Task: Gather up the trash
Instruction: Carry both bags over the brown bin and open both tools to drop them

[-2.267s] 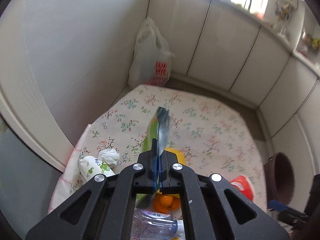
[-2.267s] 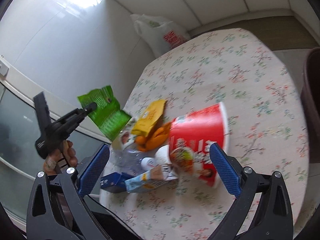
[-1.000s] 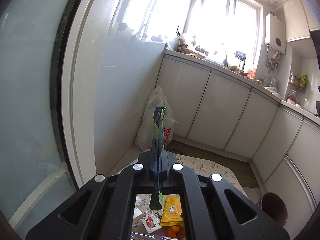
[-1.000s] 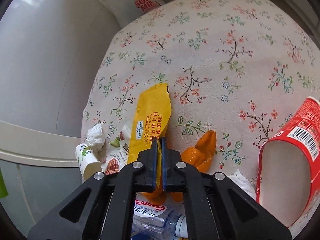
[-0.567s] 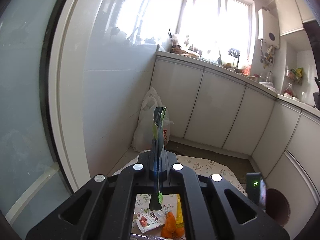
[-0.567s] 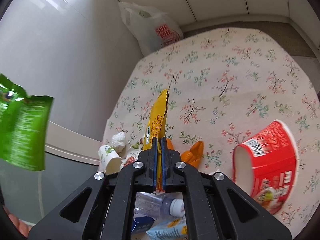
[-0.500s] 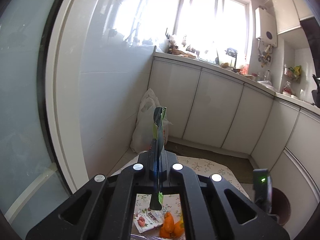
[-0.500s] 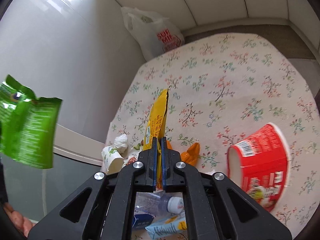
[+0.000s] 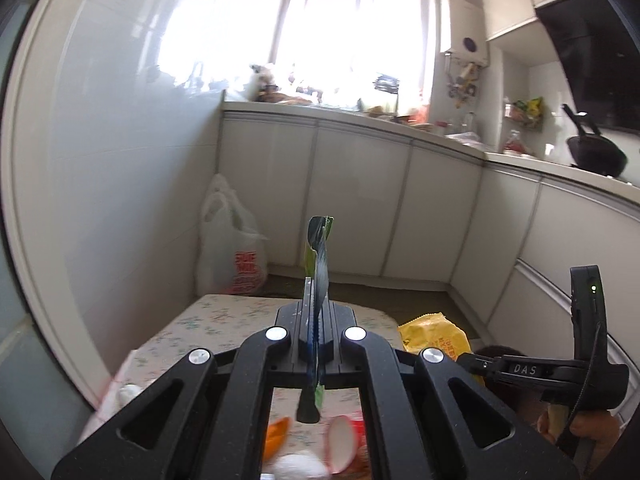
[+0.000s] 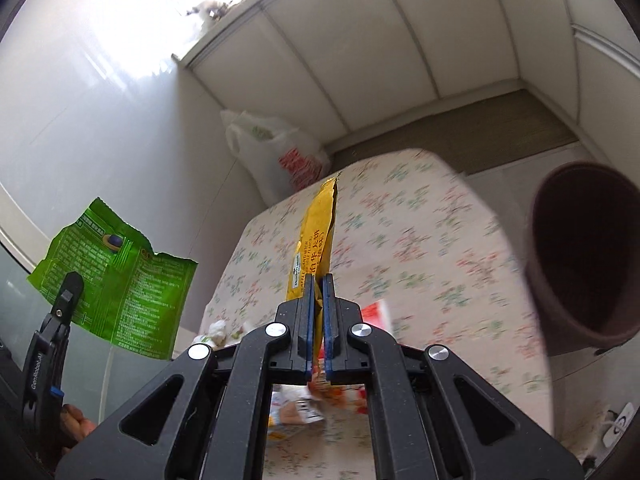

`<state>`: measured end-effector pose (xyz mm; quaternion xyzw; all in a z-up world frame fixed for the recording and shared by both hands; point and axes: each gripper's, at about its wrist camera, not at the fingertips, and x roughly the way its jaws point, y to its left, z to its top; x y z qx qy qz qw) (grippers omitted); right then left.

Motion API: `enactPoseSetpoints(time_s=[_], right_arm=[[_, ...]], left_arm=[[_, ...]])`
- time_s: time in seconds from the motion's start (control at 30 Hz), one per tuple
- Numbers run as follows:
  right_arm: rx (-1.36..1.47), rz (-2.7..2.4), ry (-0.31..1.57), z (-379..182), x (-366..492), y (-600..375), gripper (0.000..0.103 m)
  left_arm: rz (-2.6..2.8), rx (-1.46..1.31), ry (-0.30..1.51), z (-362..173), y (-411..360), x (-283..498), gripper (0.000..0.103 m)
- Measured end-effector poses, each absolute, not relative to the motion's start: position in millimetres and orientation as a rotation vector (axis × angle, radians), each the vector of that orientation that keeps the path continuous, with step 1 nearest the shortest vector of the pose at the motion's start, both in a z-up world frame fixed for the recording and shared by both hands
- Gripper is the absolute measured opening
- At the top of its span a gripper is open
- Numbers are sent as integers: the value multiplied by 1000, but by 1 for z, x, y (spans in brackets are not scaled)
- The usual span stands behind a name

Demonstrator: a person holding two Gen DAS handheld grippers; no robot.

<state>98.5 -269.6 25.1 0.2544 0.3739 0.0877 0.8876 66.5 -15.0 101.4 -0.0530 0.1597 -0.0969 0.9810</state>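
two wrist views of a small kitchen w/ a table under a floral cloth (image 10: pixel 404 240).

left wrist view: left gripper (image 9: pixel 314 312) at centre, jaws clenched on a green wrapper (image 9: pixel 318 248), seen edge-on and standing upright above the pads. behind it, upper middle of frame, a bright window and white cupboards. a white plastic bag (image 9: pixel 230 248) w/ red print stood on the floor, left of centre, against the wall. at lower right, the right gripper (image 9: pixel 464 358) reached in from the side, its jaws pinching a yellow wrapper (image 9: pixel 434 336) held up off the table; a hand (image 9: pixel 580 428) gripped its handle. bottom of frame, between the gripper's arms: blurred orange peel (image 9: pixel 276 434), a red and white cup (image 9: pixel 342 438) and a white tissue ball (image 9: pixel 298 466) on the cloth.

right wrist view: right gripper (image 10: pixel 316 316) at centre, jaws squeezed tight on the yellow wrapper (image 10: pixel 318 240), which rose straight up above the table. left gripper (image 10: pixel 74 280) at lower left, the green wrapper (image 10: pixel 116 276) spread flat-on above it, clear of the table, in front of the wall. a brown bin (image 10: pixel 584 256) sat at the right edge, just beside the table, mouth open toward the camera. more litter lay blurred at bottom centre. the white bag (image 10: pixel 276 156) was at upper centre, past the table's far corner.
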Motion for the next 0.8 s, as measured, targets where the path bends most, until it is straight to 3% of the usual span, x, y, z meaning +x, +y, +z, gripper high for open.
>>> enactPoseSetpoints(time_s=[0.33,0.63,0.73,0.8], right_arm=[[572,-88,607,34,47,-403,3],[662,-307,627,-2,28,-494,3],[720,-345,644,-14,24,-512,8],[768,-381,647,-22,20,-526,23]], left_arm=[[-408,-77,394,99,-146,76,1],[-536,-52,476,88,-246,88,1],[-567,-39,511,76,-277,94,1],[-583,-30,540,68,-295,101,1]])
